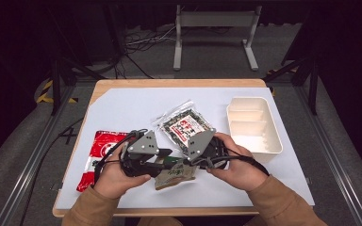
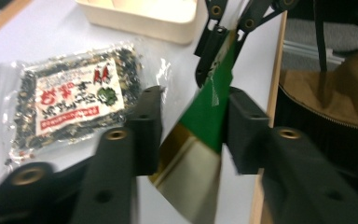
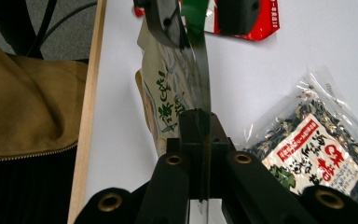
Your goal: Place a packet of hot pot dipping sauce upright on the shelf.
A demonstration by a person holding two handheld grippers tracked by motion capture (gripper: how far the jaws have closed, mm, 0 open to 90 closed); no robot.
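high view: i am holding my left gripper [image 1: 167, 155] and my right gripper [image 1: 188, 157] tip to tip near the front edge of the table [image 1: 122, 108], both meeting on a green and tan packet [image 1: 174, 175] that is lying just below them. a clear packet of dark flakes [image 1: 186, 126] is sitting just beyond the right gripper, a red packet [image 1: 99, 157] is lying just outside the left gripper, and a cream divided tray [image 1: 253, 125] is standing beyond my right hand [image 1: 238, 165].

left gripper view: my left gripper [image 2: 193, 128] is showing its jaws apart, with the green and tan packet [image 2: 205, 116] passing between them; whether the pads are touching it, i cannot tell. the right gripper [image 2: 219, 44] is pinching the packet's far end. the flake packet [image 2: 74, 100] is lying off to the left.

right gripper view: my right gripper [image 3: 199, 126] is clamping its jaws together on the packet's [image 3: 168, 100] edge. ahead, the left gripper [image 3: 193, 18] is straddling its green end.
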